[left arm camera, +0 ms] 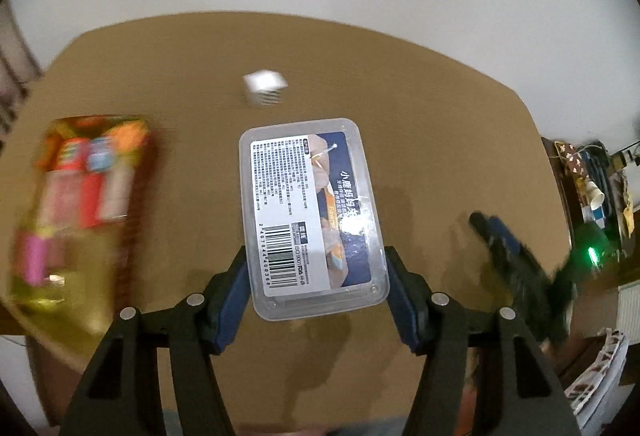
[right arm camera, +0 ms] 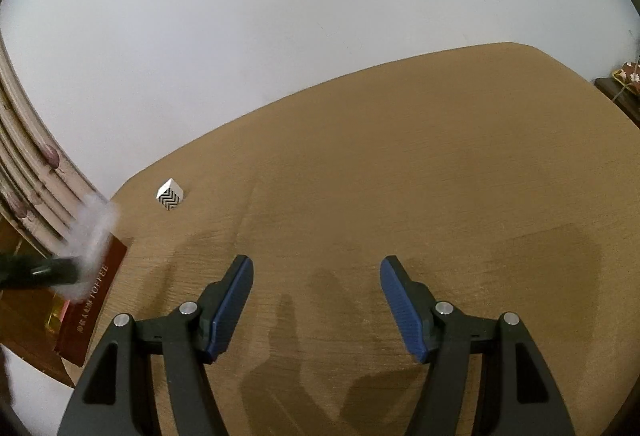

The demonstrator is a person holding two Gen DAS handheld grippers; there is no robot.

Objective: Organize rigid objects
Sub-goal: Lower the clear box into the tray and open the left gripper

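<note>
Two blue pads of the left gripper (left arm camera: 316,284) are clamped across the clear plastic box (left arm camera: 312,216); it is judged light, stiff and slippery, best held across its narrow sides. The right gripper (right arm camera: 316,300) is held released, with nothing between its fingers.

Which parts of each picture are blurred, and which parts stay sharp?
Left wrist view: the clear plastic box between the fingers is sharp; the colourful tray and small white cube are smeared. Right wrist view: table and cube are sharp; only the box at the left edge is blurred.
</note>
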